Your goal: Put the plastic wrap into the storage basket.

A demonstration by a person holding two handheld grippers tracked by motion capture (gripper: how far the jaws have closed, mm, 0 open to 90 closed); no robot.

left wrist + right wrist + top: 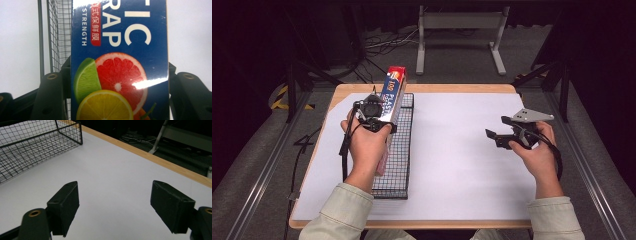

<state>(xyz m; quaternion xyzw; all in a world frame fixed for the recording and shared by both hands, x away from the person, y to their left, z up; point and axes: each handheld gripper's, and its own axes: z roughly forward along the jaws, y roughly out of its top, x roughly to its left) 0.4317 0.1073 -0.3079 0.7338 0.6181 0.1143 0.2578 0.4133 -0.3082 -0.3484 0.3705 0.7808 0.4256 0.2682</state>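
The left hand-held gripper (377, 120) clamps the plastic wrap box (118, 60) over the wire basket (399, 165); the long box could snag its rim, while the right hand-held gripper (115, 207) waits wide.

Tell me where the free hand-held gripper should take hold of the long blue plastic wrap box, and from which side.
Probably the far end of the long blue cardboard plastic wrap box, across its narrow width. It tilts up out of the black wire mesh basket, and the left hand-held gripper already clamps its middle. The right hand-held gripper, jaws open over the white table, could come in from the right, where the box's side looks bare.
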